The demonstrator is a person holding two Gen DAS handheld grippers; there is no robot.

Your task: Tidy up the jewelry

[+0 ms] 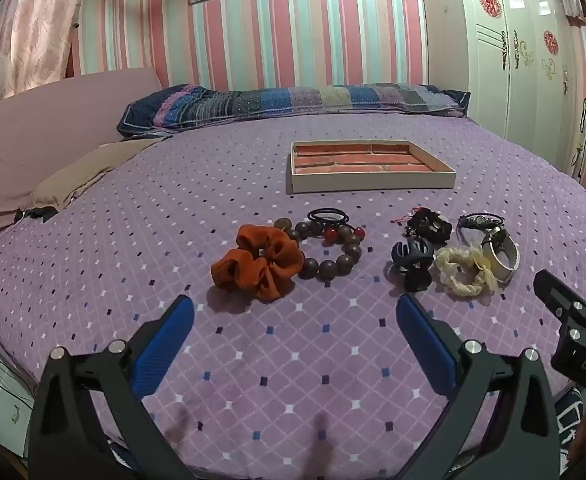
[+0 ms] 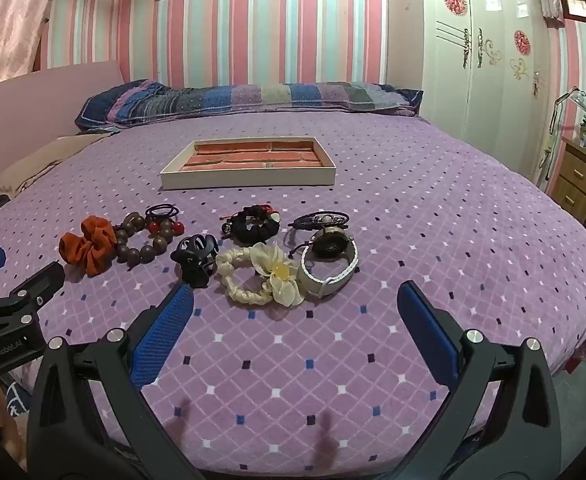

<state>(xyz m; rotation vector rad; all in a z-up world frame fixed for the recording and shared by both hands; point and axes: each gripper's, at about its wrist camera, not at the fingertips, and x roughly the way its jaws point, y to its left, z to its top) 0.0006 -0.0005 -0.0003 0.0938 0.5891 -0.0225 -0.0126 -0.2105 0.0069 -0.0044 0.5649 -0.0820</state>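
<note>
- left hand-held gripper: jaws spread wide, nothing between them, hovering above the bed short of the orange scrunchie.
- right hand-held gripper: jaws likewise apart and empty, in front of the cream scrunchie and the white-strap watch.
- jewelry lies in a loose row on the bedspread: orange scrunchie touching the wooden bead bracelet, black hair ties just behind it, then black claw clip, black scrunchie, cream scrunchie, watch, and a dark cord bracelet behind the watch.
- tray sits farther up the bed, well apart from the row; its compartments look empty, so sorting is judged not yet begun.
- risk: items touch or overlap, so a wide grasp could drag a neighbour along, e.g. bracelet with scrunchie.
- risk: soft bedding gives under pressure; fingers may snag the cover or push small hair ties into it.
- risk: round beads and the watch case could slip from flat pads.
- risk: the two grippers sit near each other and could collide.
- readable text: "genrobot.ai" on the left gripper body, seen from the right wrist; "das" partly visible on the right gripper, seen from the left wrist.
</note>
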